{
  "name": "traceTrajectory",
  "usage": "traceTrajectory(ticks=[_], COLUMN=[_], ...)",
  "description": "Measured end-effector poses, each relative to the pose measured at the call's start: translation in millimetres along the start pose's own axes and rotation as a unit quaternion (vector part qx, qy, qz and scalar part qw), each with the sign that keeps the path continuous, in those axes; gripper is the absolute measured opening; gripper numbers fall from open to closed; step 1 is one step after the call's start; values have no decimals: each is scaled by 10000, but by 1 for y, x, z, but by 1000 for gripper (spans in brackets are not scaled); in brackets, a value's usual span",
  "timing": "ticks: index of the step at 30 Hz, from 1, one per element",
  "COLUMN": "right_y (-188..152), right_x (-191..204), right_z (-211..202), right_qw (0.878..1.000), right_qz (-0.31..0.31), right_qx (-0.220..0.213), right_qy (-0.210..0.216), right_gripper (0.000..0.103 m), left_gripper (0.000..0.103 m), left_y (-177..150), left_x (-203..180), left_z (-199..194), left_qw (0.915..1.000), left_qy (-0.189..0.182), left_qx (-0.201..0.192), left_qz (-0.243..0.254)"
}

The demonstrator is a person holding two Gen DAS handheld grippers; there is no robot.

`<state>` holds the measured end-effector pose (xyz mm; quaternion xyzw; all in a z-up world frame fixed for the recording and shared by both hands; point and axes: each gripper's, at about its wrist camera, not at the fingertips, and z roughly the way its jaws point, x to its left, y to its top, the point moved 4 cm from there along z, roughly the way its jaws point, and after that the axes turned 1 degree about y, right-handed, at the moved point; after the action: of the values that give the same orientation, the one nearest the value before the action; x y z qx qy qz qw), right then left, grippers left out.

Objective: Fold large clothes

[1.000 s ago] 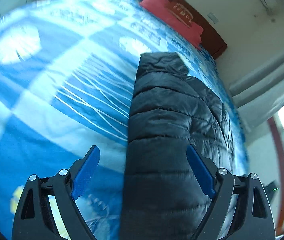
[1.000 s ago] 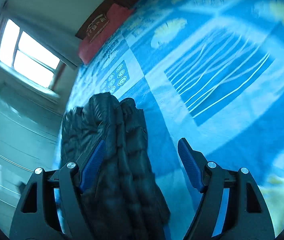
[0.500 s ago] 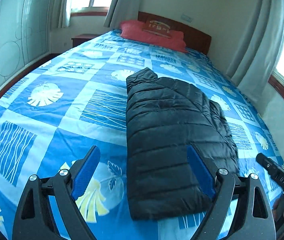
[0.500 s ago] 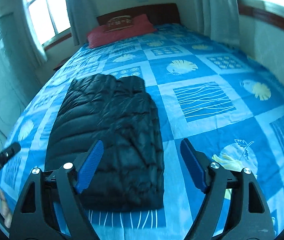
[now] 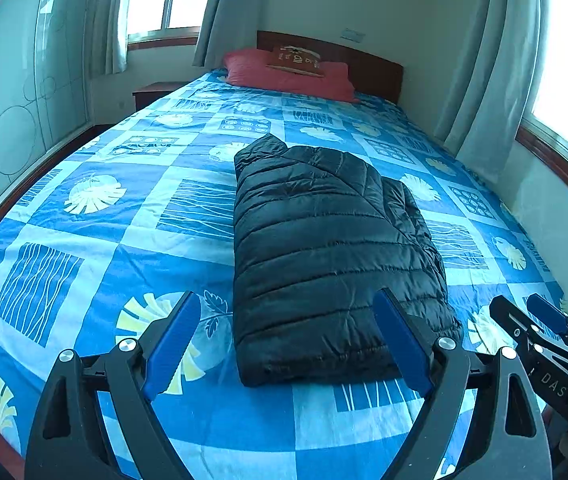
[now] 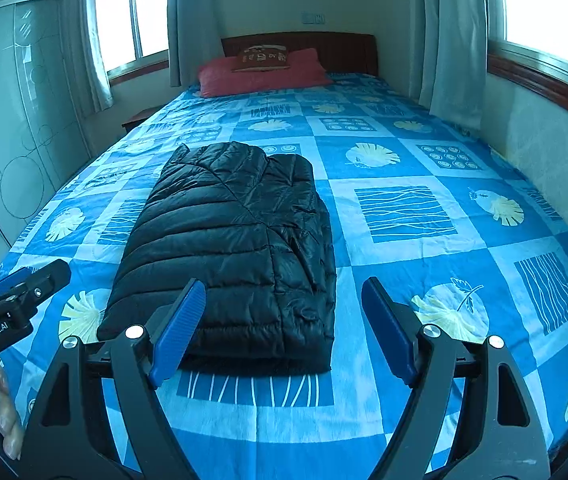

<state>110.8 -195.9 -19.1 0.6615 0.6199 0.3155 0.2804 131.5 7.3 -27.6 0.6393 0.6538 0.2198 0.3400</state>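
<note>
A black puffer jacket (image 5: 324,248) lies folded into a long, thick bundle on the bed (image 5: 84,272), lengthwise toward the headboard (image 5: 364,68), somewhat nearer the foot end than the pillow. The bed is covered with a blue patchwork sheet of leaves and wavy lines. The jacket's quilted top is smooth and its near edge sits squarely across a striped panel of the sheet (a bit of collar or hood pokes up at the far end).

The left gripper (image 5: 288,340) hangs above the foot of the bed with its blue-padded jaws spread wide and nothing between them; the jacket's near corner shows in the gap but is not touched. The right gripper (image 6: 284,328) is likewise wide apart and empty, held just off the near edge of the jacket (image 6: 236,240), well clear of the fabric. Each shows up at the edge of the other's view, the right one low on the right in the left camera, the left one low on the left in the right camera, with a few bare fingers (image 6: 4,408) of the person visible below it.

At the head of the bed a red pillow (image 6: 260,72) rests against the dark wooden headboard, a small brown cushion (image 6: 264,58) on top of it. Pale curtains (image 6: 452,40) hang beside bright windows on both sides.
</note>
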Motion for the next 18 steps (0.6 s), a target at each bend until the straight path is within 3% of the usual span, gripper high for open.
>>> traceTrajectory(ticks=[18], right_y=[-4], right_x=[11], right_z=[-11], right_qw=[9999], right_qz=[-75], right_qx=[-115], right_qy=[-5], right_gripper=[80], left_gripper=[87], left_y=[-9], left_x=[-7], left_z=[-19], left_qw=[9997], left_qy=[160], left_qx=[-153], left_qz=[113])
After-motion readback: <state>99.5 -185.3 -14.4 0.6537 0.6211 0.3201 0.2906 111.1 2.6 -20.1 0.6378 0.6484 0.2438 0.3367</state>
